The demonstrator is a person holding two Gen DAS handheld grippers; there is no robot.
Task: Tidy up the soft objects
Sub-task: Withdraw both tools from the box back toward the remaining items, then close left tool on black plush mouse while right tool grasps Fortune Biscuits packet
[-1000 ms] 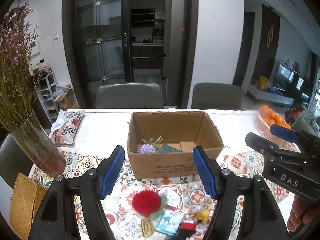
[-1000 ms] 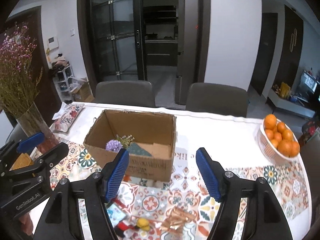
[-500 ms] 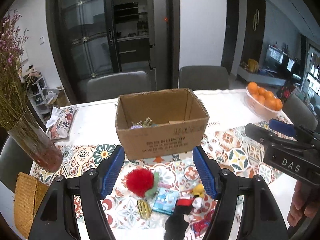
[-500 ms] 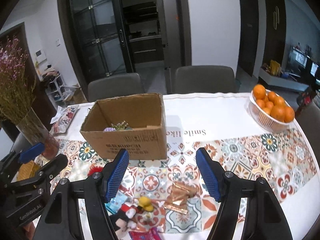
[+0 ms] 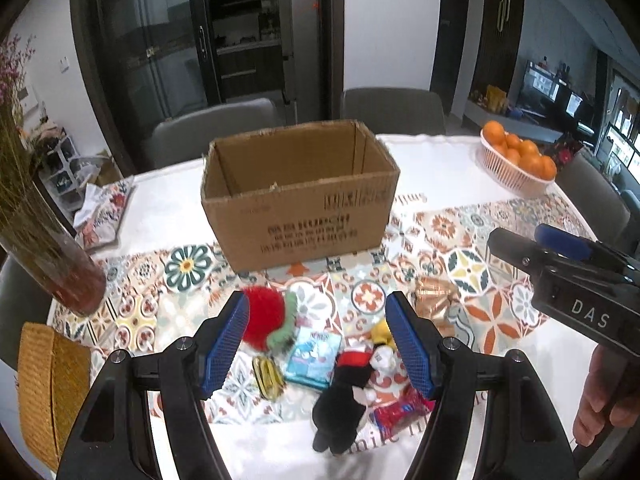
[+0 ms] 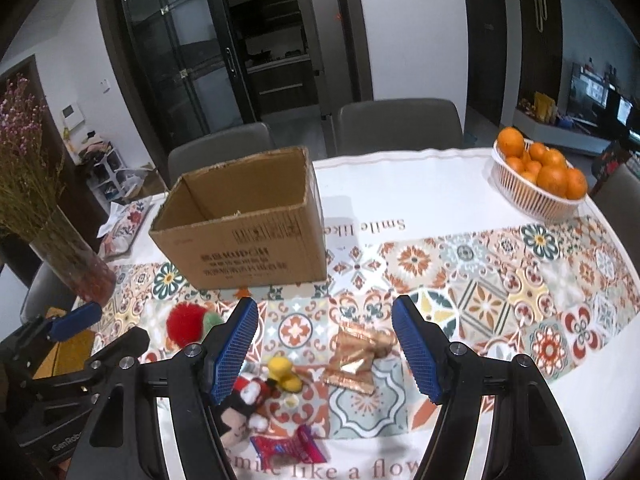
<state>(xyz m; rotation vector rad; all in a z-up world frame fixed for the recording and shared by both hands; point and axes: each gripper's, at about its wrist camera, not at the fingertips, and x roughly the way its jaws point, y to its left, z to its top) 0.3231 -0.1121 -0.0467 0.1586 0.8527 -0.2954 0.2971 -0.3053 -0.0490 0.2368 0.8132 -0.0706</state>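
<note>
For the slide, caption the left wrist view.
Open left gripper above red pompom and plush mouse, before the cardboard box.

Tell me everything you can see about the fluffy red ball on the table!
The fluffy red pompom ball looks soft and furry, round, bright red. It lies on the patterned tablecloth in front of the brown cardboard box, not inside it. A fuzzy green piece sits against its side; whether the two are joined is unclear. In the left wrist view one blue pad of the left gripper hides its edge, but nothing grips it.
</note>
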